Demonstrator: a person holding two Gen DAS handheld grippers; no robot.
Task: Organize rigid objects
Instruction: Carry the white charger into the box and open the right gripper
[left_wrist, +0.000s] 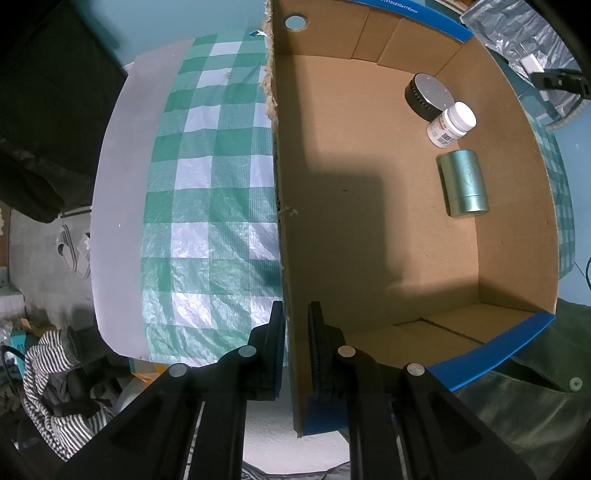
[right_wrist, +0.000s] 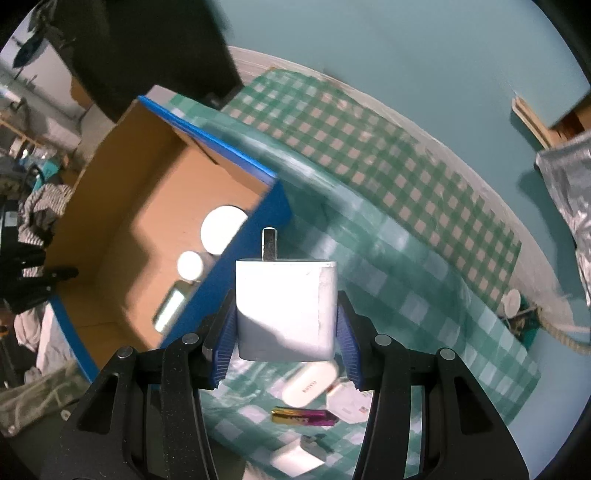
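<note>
My left gripper (left_wrist: 297, 326) points straight down and is shut on the left wall of the open cardboard box (left_wrist: 369, 229). Against the box's right wall lie a black puck with a grey top (left_wrist: 428, 96), a white pill bottle (left_wrist: 450, 123) and a teal tin (left_wrist: 463, 182). My right gripper (right_wrist: 286, 332) is shut on a white charger plug (right_wrist: 284, 310) with its prong (right_wrist: 269, 243) pointing away. The plug hangs above the checked tablecloth (right_wrist: 399, 258), just right of the box's blue-edged wall (right_wrist: 236, 258). Below it lie a white case (right_wrist: 310, 384), a battery (right_wrist: 303, 416) and another white charger (right_wrist: 295, 458).
A silver foil bag (right_wrist: 569, 206) and a rope (right_wrist: 561, 328) sit at the table's right end beside a small white round thing (right_wrist: 511, 301). Striped cloth (left_wrist: 55, 376) and slippers (left_wrist: 74, 251) lie on the floor left of the table. The teal wall (right_wrist: 406, 55) stands behind.
</note>
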